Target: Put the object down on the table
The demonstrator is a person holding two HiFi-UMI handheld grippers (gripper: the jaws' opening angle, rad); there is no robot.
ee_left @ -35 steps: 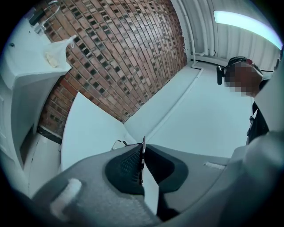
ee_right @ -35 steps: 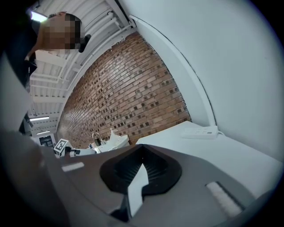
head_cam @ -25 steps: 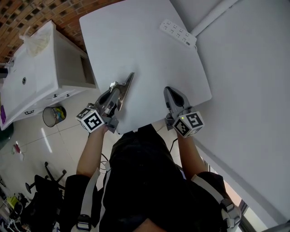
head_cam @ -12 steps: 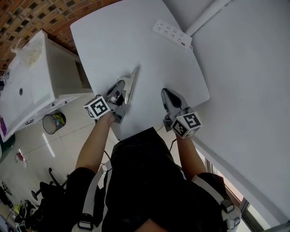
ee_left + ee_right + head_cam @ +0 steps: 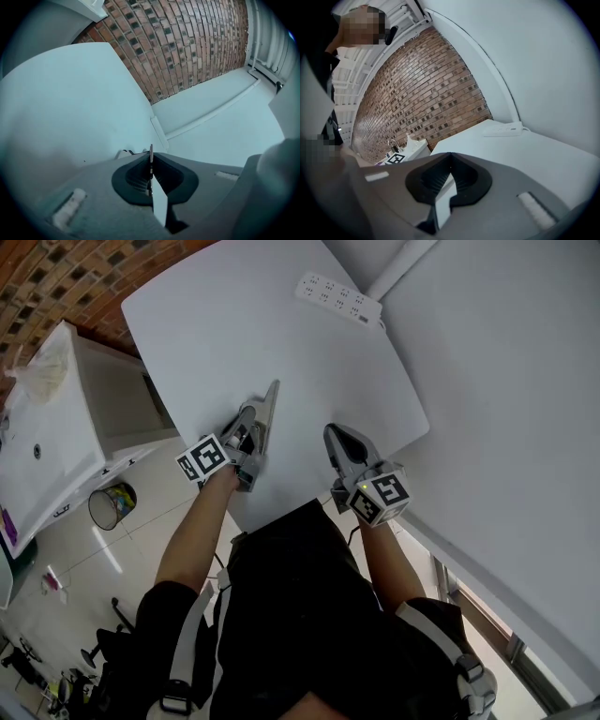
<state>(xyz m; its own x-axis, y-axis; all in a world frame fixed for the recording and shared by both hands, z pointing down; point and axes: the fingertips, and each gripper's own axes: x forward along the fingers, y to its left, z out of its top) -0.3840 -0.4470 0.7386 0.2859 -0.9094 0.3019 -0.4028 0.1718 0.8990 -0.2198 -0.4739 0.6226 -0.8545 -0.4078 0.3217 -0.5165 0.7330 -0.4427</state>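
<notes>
One thin sheet (image 5: 269,409) is clamped edge-on in the left gripper (image 5: 251,418), near the table's (image 5: 281,324) front edge. The right gripper (image 5: 331,435) is closed, empty.

Your head view stares steeply down at the flat white table (image 5: 281,324). Both gripper views ride low over it, facing the far red brick wall (image 5: 187,47); all three catch the long white power strip (image 5: 339,298).

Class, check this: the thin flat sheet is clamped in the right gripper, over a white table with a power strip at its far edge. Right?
No: the thin flat sheet is clamped in the left gripper, as the left gripper view shows; the right gripper holds nothing. The white table and far-edge power strip stand.
</notes>
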